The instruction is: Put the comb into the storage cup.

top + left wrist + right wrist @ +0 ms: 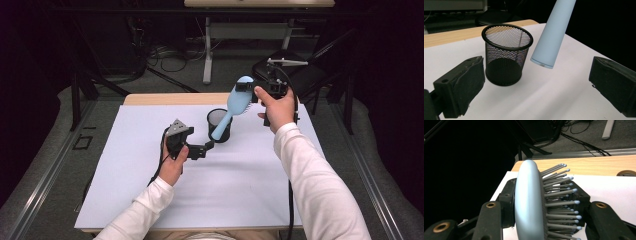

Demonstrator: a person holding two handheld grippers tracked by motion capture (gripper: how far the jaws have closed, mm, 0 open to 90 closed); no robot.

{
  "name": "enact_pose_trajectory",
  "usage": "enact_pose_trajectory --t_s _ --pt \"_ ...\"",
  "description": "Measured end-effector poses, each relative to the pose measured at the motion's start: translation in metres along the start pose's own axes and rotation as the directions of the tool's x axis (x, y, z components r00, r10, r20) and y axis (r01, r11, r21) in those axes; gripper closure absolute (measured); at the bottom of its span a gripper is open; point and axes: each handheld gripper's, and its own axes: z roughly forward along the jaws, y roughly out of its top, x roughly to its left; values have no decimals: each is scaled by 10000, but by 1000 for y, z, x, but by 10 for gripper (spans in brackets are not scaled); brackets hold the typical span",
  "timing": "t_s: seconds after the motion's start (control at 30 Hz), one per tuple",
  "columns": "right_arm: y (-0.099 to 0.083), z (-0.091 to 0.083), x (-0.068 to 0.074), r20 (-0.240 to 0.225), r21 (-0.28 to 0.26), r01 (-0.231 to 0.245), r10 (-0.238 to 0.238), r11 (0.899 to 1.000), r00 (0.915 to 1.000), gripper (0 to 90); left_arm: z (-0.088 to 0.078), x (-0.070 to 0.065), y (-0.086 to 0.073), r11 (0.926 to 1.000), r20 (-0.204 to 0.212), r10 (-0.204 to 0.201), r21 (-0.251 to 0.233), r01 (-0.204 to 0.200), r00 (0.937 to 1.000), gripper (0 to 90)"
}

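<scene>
Above the mesh cup (219, 125), a pale-blue, grey-bristled hairbrush (231, 106) tilts.

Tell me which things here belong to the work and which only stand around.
In use: light blue hairbrush, black mesh cup, right gripper clamping the brush head, left gripper open beside the cup.
Around: white table mat, black chair, floor cables.

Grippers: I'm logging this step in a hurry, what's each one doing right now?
Left gripper: open, holding nothing, beside the mesh cup.
Right gripper: shut on the head of the blue hairbrush.
</scene>
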Motion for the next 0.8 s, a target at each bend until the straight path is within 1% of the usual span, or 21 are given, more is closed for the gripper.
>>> enact_pose_trajectory --t_s 0.37,0.47,0.6,0.7,0.8 --pt "9 -2 7 127 -208 151 -149 9997 9998 503 -2 4 1 9999 -70 -144 25 144 9999 5" --pt "12 -1 9 328 -333 312 -301 9990 9990 503 -3 5 2 9999 -19 -119 24 119 9999 5" --pt "17 1 14 476 -424 417 -396 9982 9981 503 -3 6 2 9998 -119 -179 24 179 9998 5" --pt "21 3 17 685 -467 567 -534 9973 9962 503 -4 6 2 9998 -66 -194 44 194 9998 5" --pt "24 5 19 867 -512 662 -616 9965 9943 503 -4 6 2 9998 -104 -173 59 174 9998 5"
